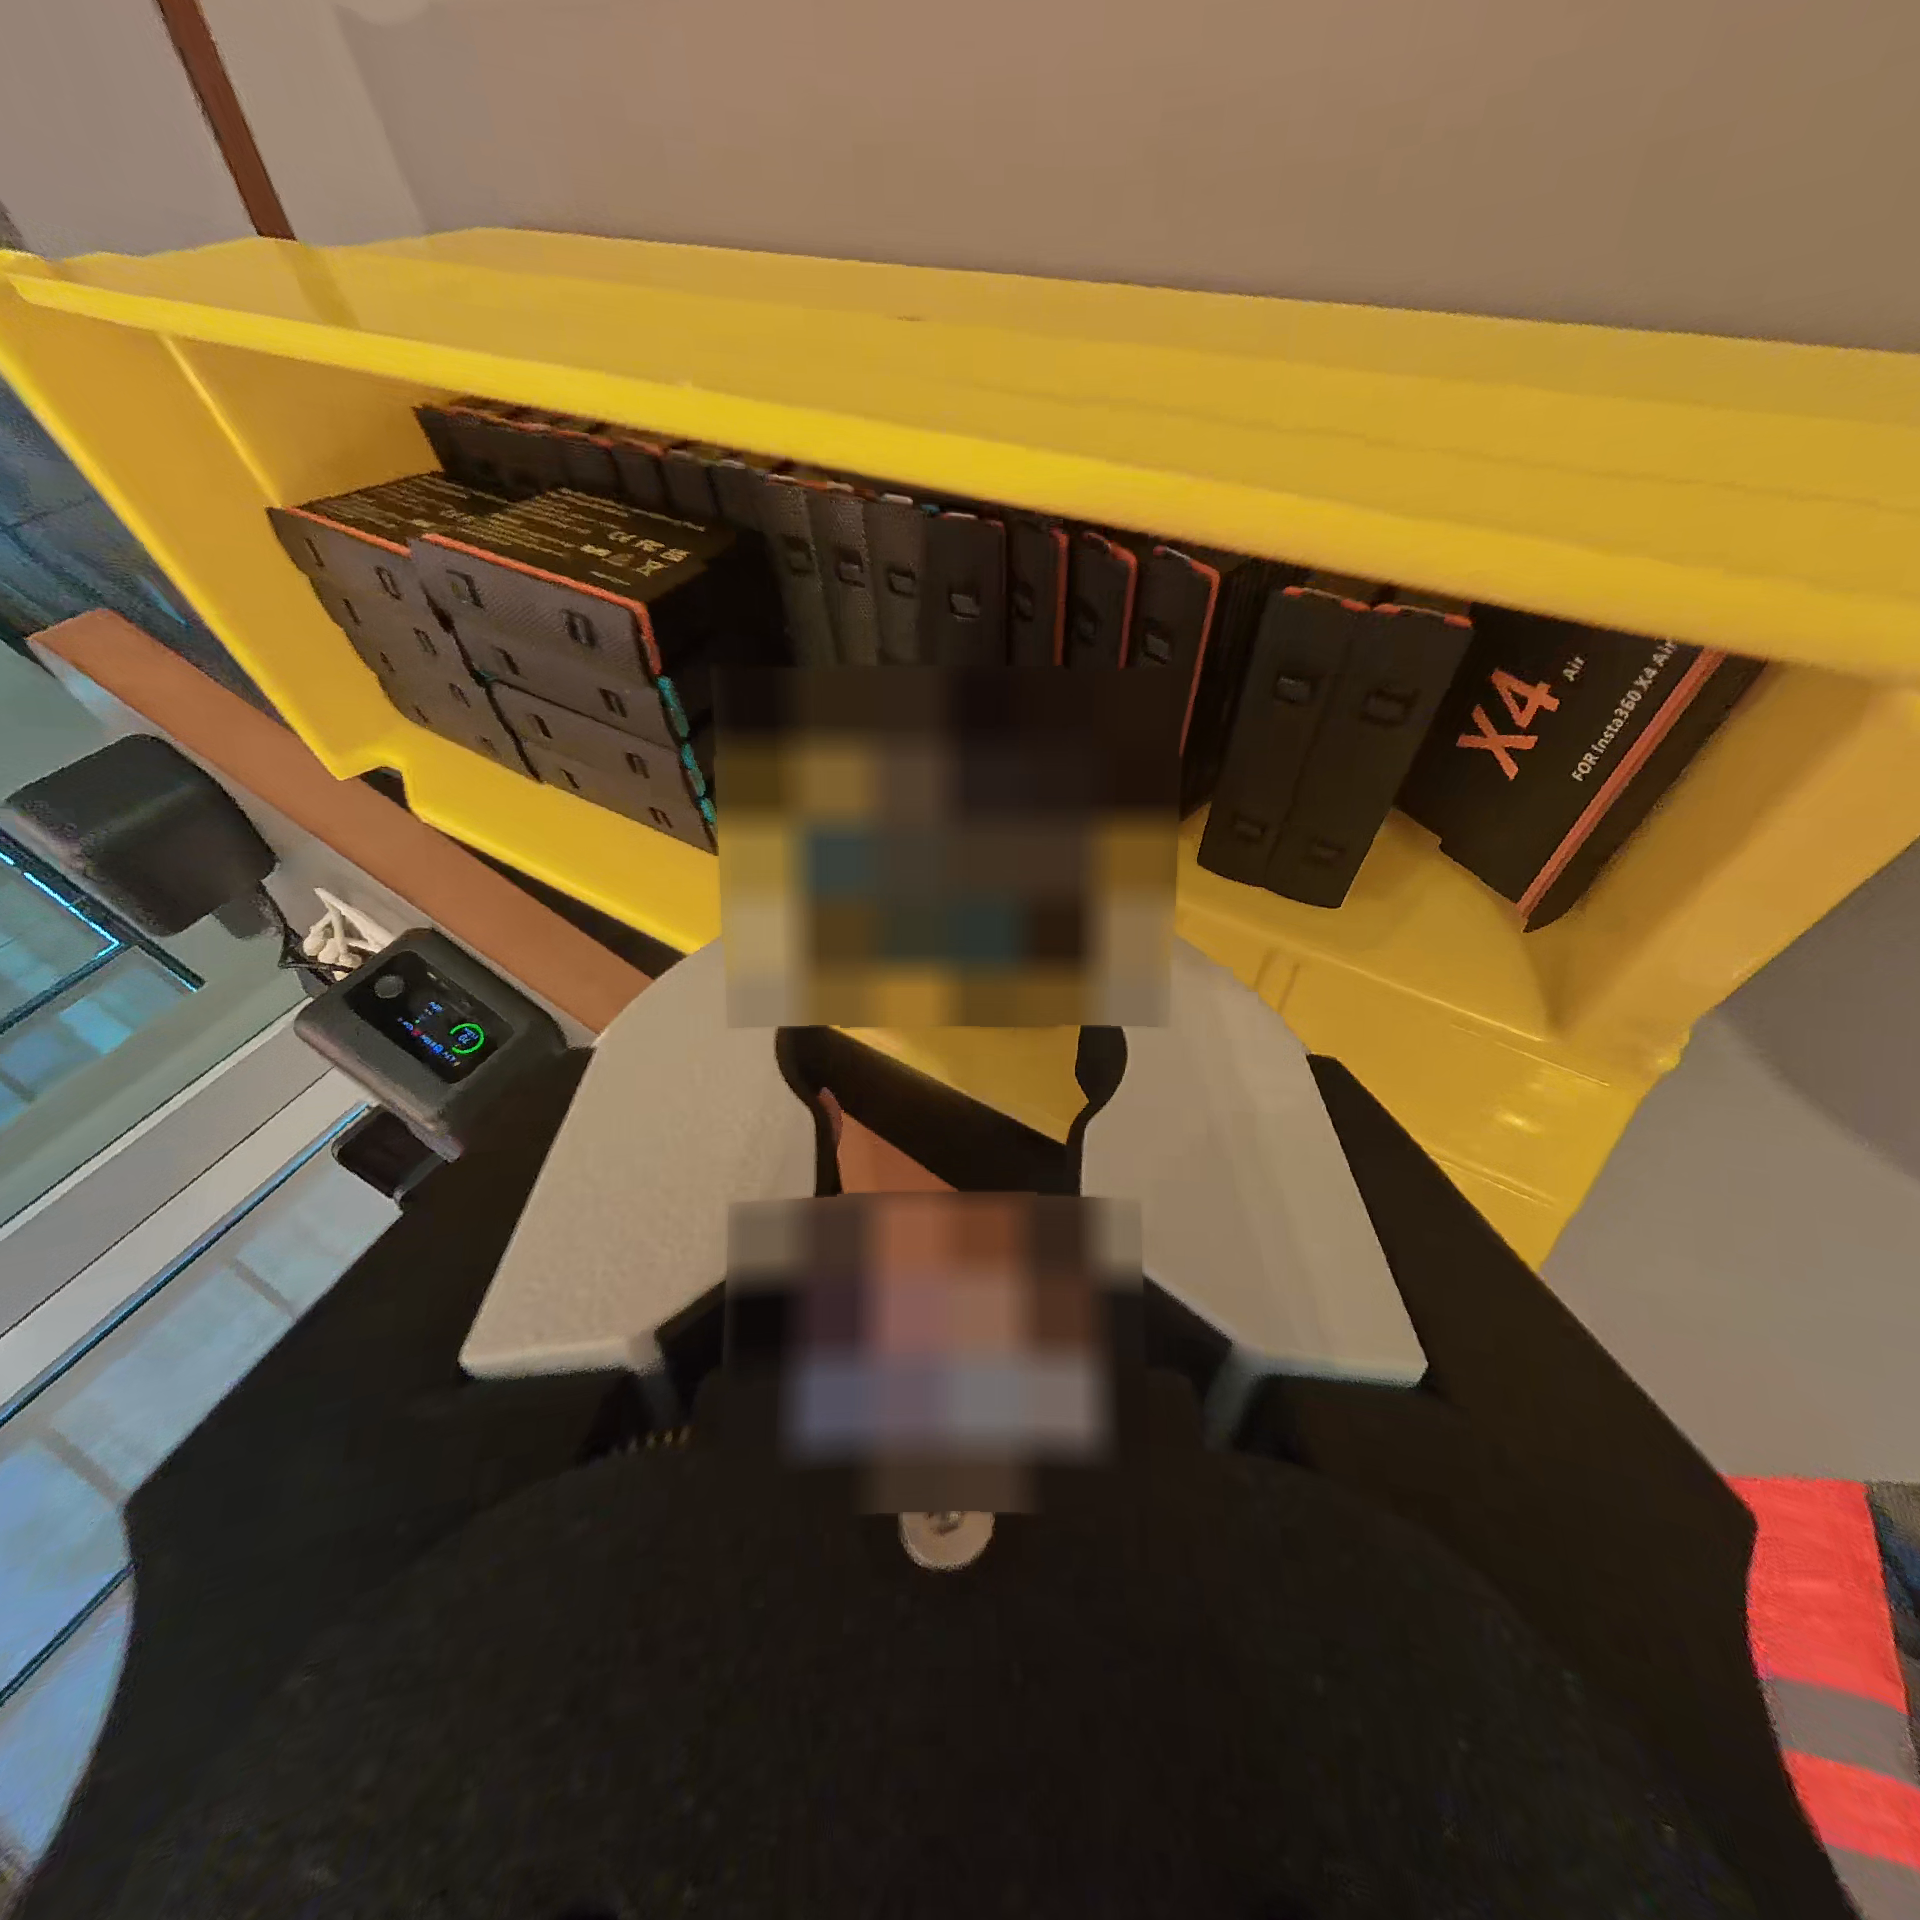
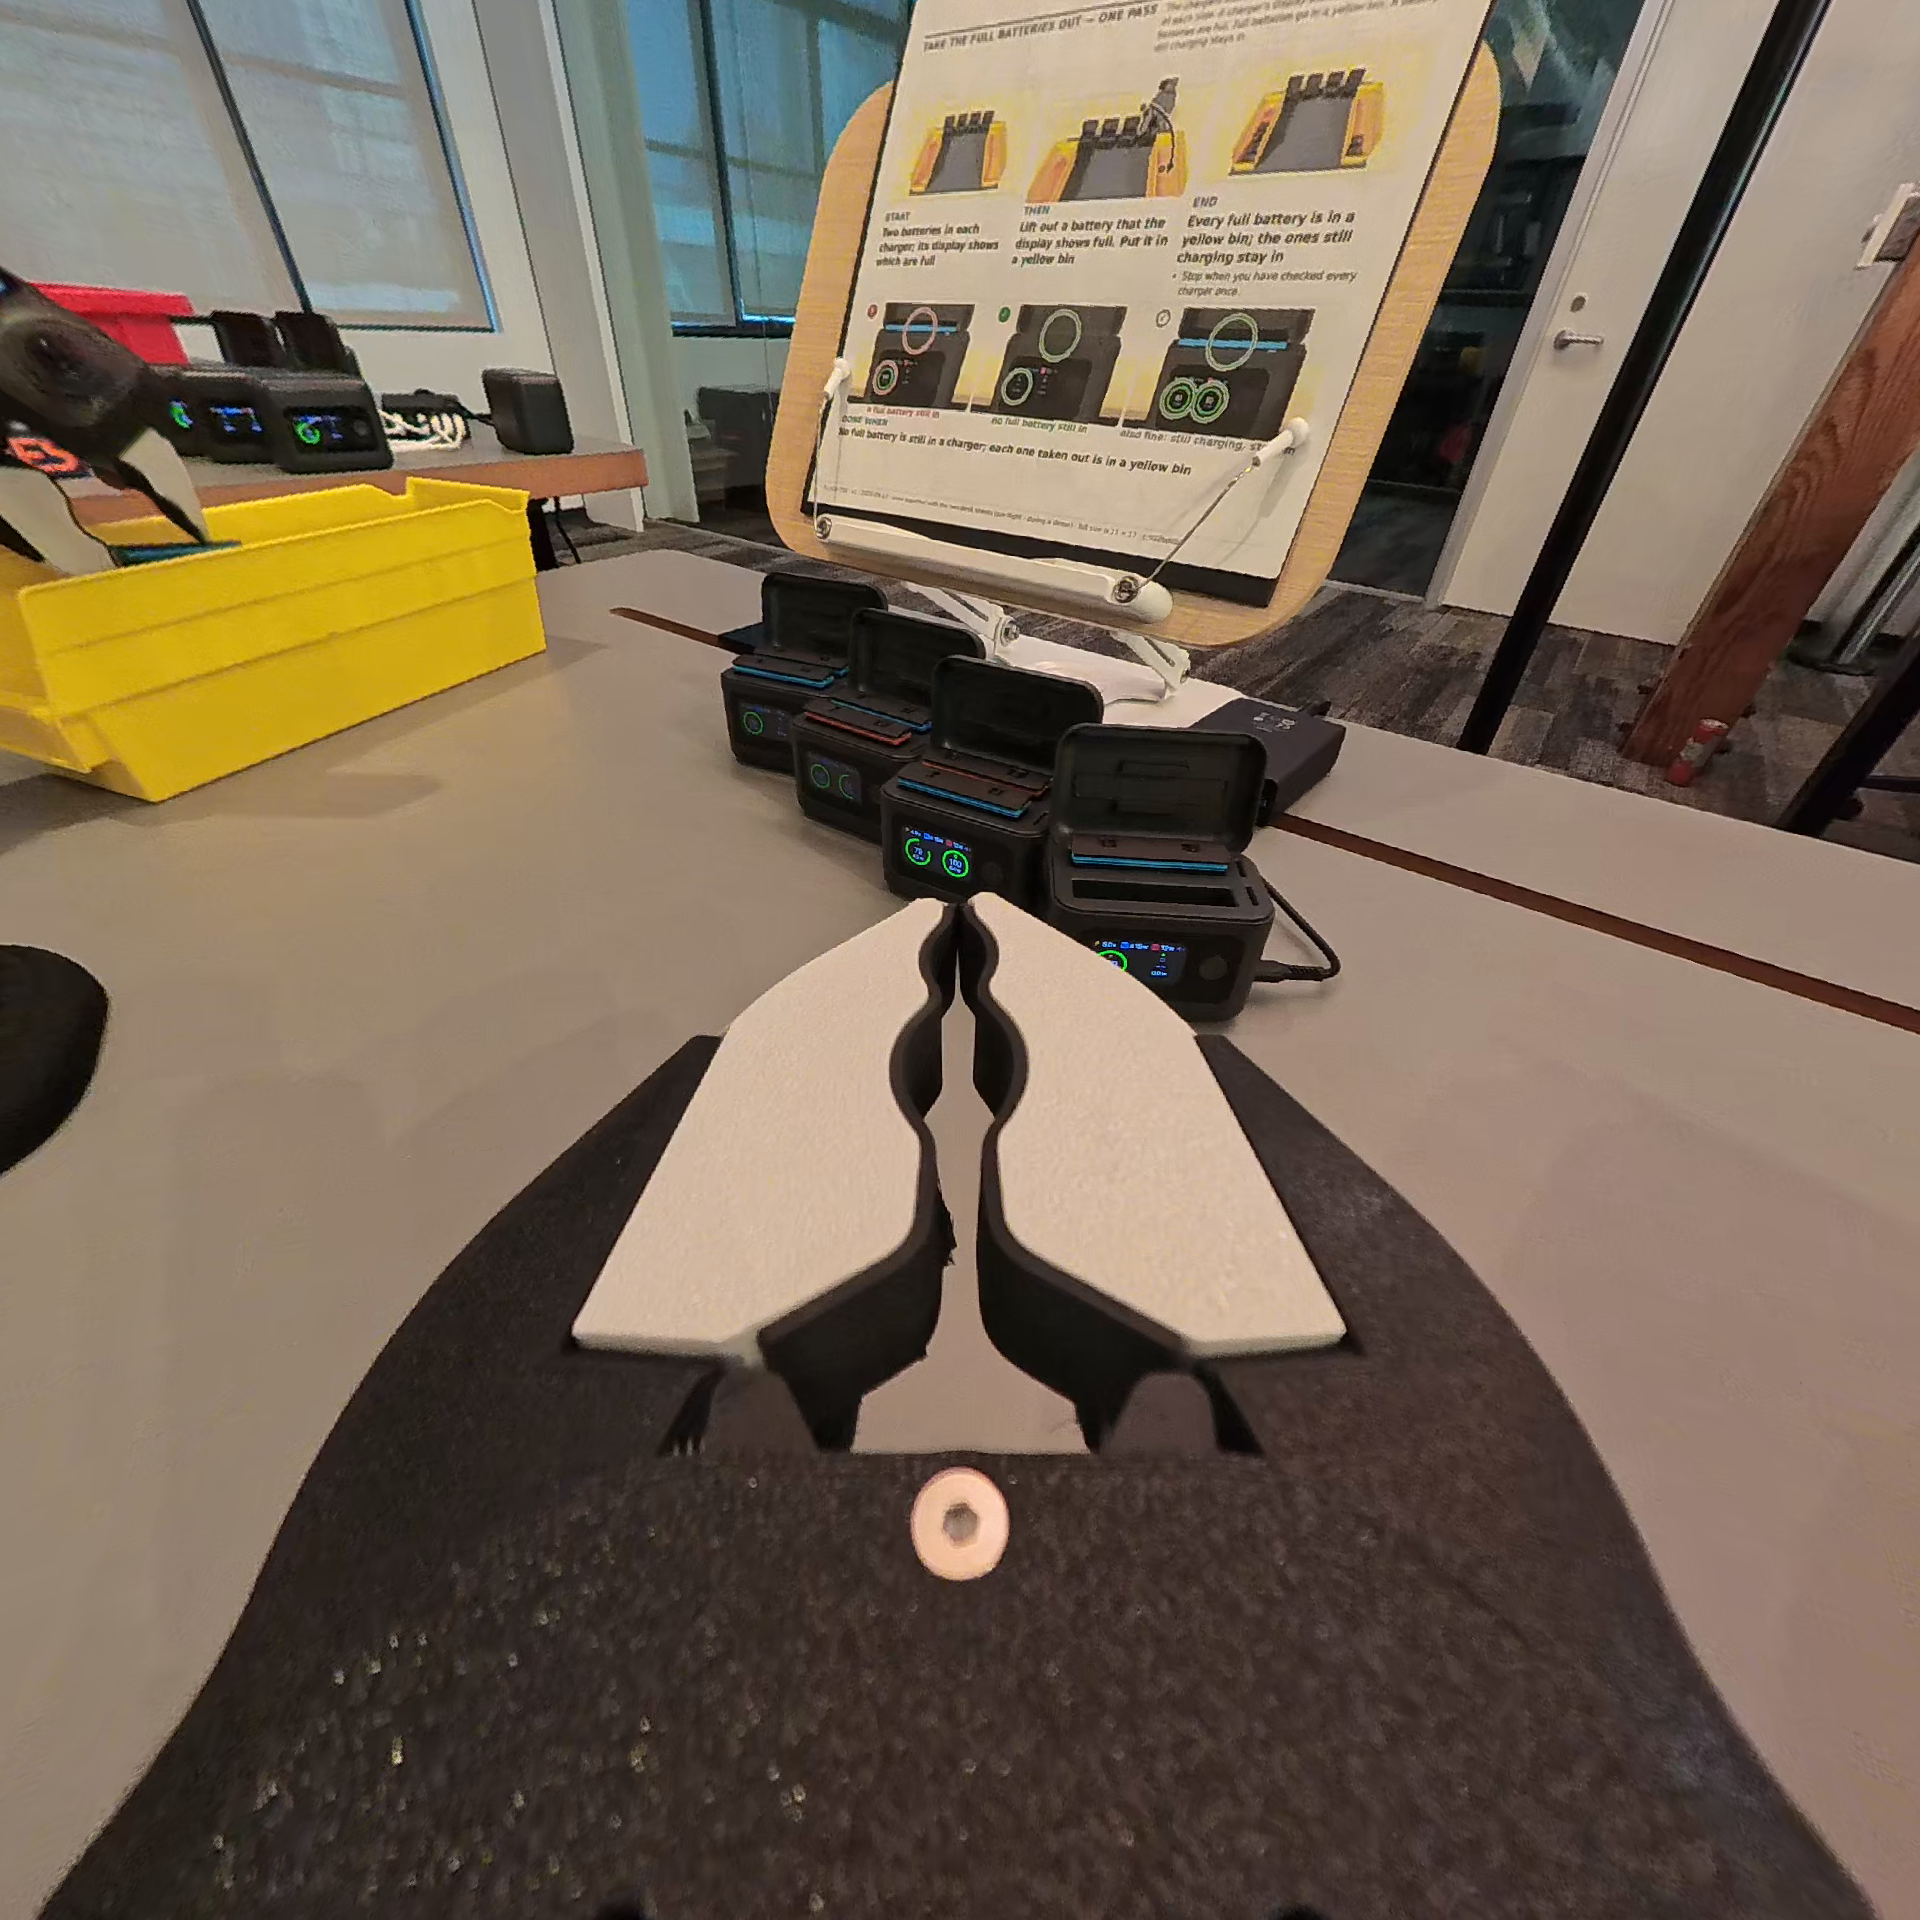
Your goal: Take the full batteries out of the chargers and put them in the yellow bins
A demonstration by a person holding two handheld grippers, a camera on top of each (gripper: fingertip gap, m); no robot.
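Note:
My left gripper [image 1: 951,997] hangs over the yellow bin [image 1: 935,353], which holds several black batteries [image 1: 935,592] standing in rows. A mosaic patch hides its fingertips. In the right wrist view the left gripper [image 2: 114,520] is shut on a dark battery with a teal edge [image 2: 177,548] at the rim of the yellow bin [image 2: 281,613]. My right gripper [image 2: 958,914] is shut and empty, low over the grey table, just in front of a row of open chargers [image 2: 966,831]. The nearest charger [image 2: 1158,914] has one empty slot and one blue-edged battery.
An instruction board on a stand [image 2: 1132,312] rises behind the chargers, with a dark power brick [image 2: 1268,738] beside it. More chargers [image 2: 301,416] sit on a far table at the left; one [image 1: 416,1023] shows left of the bin. A cable [image 2: 1299,945] runs right of the nearest charger. My hands' fingertips stand some 55 cm from each other.

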